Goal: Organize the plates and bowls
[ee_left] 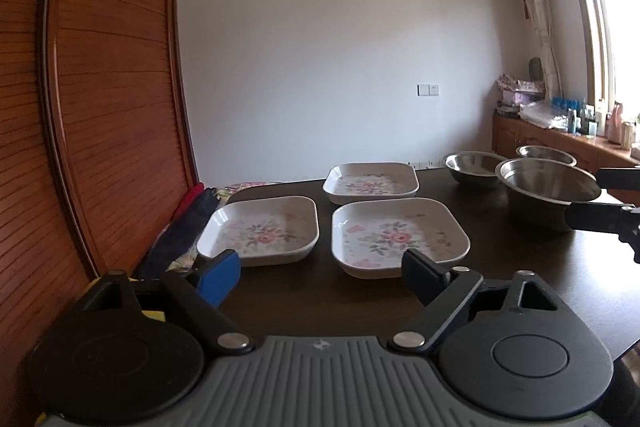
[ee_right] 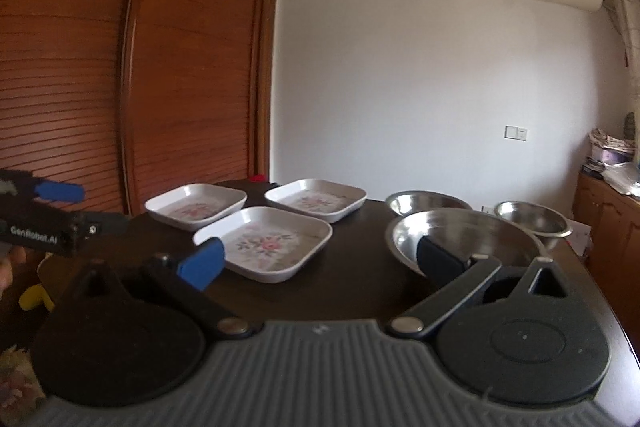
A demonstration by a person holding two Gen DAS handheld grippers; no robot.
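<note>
Three square white plates with pink flower prints sit on the dark table (ee_left: 520, 287): a near left one (ee_left: 262, 229), a near right one (ee_left: 394, 237) and a far one (ee_left: 372, 182). Three steel bowls stand to the right: a large near one (ee_left: 546, 187), a middle one (ee_left: 472, 167) and a far one (ee_left: 546, 153). My left gripper (ee_left: 320, 277) is open and empty just short of the two near plates. My right gripper (ee_right: 316, 259) is open and empty, its right finger over the near rim of the large bowl (ee_right: 464, 237). The near plate (ee_right: 266, 243) lies between its fingers' line.
A tall wooden slatted wardrobe (ee_left: 100, 107) stands left of the table. Folded dark and red cloth (ee_left: 184, 227) lies at the table's left edge. A wooden counter (ee_left: 560, 143) with bottles runs under the window at the right. The left gripper also shows in the right wrist view (ee_right: 60, 203).
</note>
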